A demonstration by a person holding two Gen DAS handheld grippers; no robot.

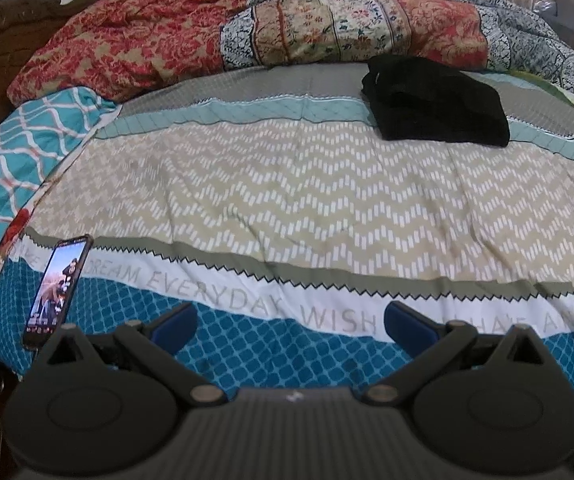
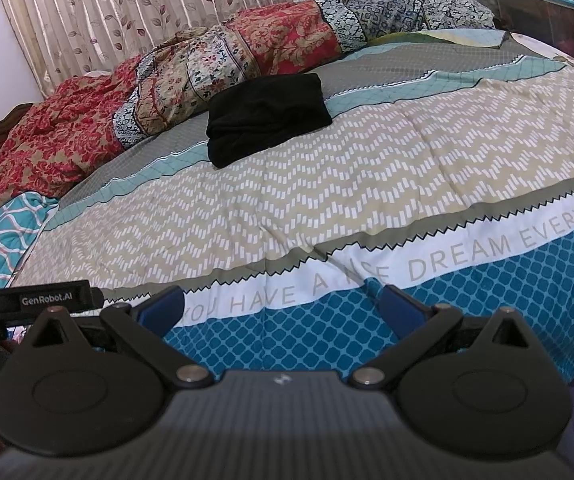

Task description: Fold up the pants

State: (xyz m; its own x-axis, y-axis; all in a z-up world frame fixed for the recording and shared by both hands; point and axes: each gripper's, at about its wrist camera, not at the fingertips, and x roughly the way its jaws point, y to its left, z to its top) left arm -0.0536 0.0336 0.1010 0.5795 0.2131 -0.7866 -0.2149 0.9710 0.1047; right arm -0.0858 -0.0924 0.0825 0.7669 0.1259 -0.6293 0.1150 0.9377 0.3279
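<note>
The black pants [image 1: 435, 102] lie folded into a compact bundle on the bed [image 1: 287, 200], well toward its far edge, resting on the grey and pale teal bands of the bedspread just in front of a crumpled red and floral quilt [image 1: 247, 28] heaped along that far edge. Both tongs hover over the near edge of the bed, well apart from the pants. The left tongs [image 1: 291, 322] have their blue-padded fingers [image 1: 175, 320] spread wide with nothing between them, above the blue lattice band and the printed lettering. The right tongs [image 2: 283, 308] are likewise spread apart and empty (the bundle sits up and left of them in the right wrist view [image 2: 267, 114]). A phone [image 1: 57, 290] with a lit screen lies near the bed's near left corner, just beside the left tongs. A leaf-patterned curtain [image 2: 147, 12] hangs beyond the far edge.
</note>
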